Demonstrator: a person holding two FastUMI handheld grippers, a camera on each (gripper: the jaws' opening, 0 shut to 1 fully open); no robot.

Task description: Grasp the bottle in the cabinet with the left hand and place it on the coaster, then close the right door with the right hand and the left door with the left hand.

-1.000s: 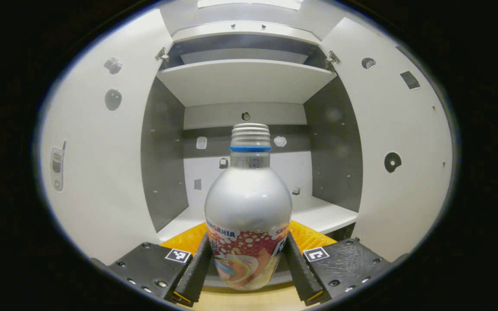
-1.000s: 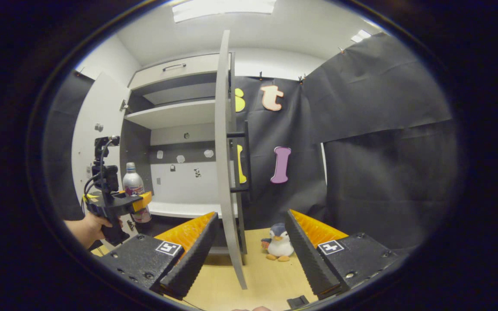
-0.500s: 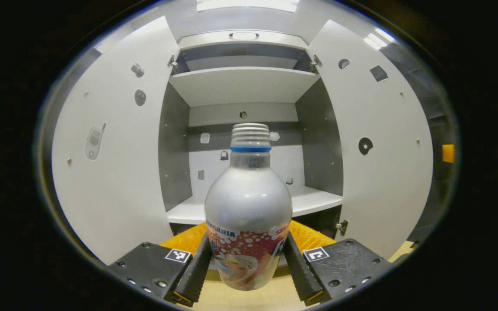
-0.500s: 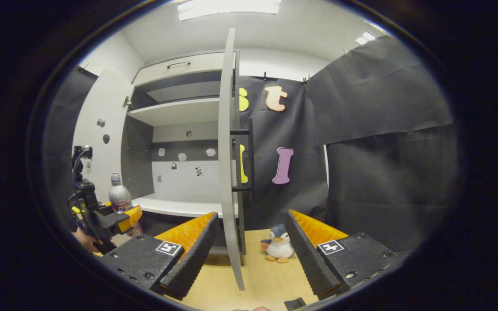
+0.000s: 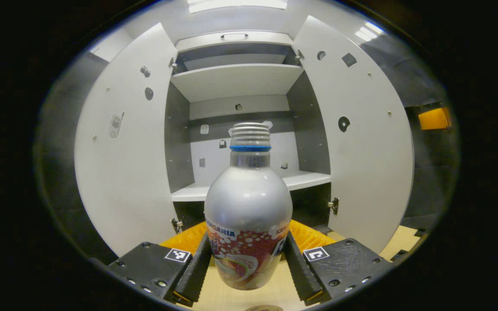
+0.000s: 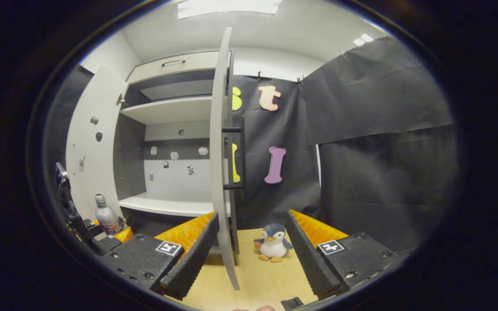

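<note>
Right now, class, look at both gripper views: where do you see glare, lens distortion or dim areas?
Left gripper view: soft glare on the bottle's silver shoulder; the fisheye bows the left cabinet door and right cabinet door outward; the space under the bottom shelf is dark. Right gripper view: a ceiling light blows out white, and the right door's edge curves.

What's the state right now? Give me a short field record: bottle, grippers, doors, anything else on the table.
bottle: upright, clamped in the left gripper, out in front of the cabinet, above the table
bottle point
right gripper: open, holding nothing, edge of the right door between its fingers
right door: open
left door: open
shelves: bare
coaster: possibly the round edge at the bottom of the left gripper view; cannot tell
other: toy penguin on the table beside the right door
</note>
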